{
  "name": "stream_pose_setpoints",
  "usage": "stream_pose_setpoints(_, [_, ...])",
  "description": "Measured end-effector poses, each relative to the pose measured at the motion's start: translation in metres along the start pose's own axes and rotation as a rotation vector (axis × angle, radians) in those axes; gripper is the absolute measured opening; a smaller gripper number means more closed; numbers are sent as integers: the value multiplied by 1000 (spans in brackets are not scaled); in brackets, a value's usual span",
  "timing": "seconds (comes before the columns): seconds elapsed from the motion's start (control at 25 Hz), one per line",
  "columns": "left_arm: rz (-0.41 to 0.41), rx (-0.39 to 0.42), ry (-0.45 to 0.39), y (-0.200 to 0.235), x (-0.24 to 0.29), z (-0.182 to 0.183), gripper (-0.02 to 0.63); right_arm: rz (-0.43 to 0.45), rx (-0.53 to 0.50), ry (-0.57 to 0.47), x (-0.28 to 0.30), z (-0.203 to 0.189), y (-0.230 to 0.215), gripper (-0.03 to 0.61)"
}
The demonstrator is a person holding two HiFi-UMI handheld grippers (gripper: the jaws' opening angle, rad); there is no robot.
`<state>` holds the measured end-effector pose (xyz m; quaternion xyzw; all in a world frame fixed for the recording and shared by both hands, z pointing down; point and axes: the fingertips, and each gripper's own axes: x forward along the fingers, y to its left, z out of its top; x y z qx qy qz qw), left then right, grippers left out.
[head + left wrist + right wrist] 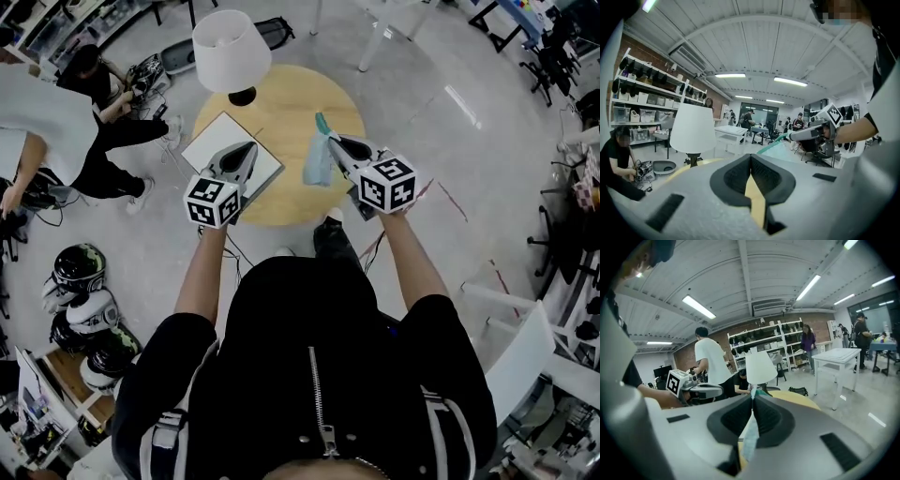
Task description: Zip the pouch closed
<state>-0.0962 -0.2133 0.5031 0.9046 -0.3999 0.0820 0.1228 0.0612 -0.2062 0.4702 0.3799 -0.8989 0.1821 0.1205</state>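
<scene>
Slippage is the main risk: the right tongs [334, 145] are clamped on only a thin edge of the teal pouch [318, 162], which hangs free above the round worktop [291, 94]. The left tongs [249, 147] are closed on nothing, apart from it. A hard sideways tug, I judge, could pull the pouch loose; farther off, the lamp [232, 49] could be knocked.
</scene>
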Motion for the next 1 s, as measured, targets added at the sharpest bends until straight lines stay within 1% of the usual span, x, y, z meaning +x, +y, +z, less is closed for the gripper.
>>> stream_pose_setpoints(0.24, [-1, 14, -28, 1, -8, 10, 2, -26, -27, -61, -4, 12, 2, 15])
stream_pose_setpoints(0.48, [-7, 12, -33, -1, -11, 10, 2, -34, -34, -67, -8, 12, 4, 15])
stream_pose_setpoints(1.0, [-23, 1, -24, -6, -13, 6, 2, -20, -66, -71, -17, 18, 15, 15])
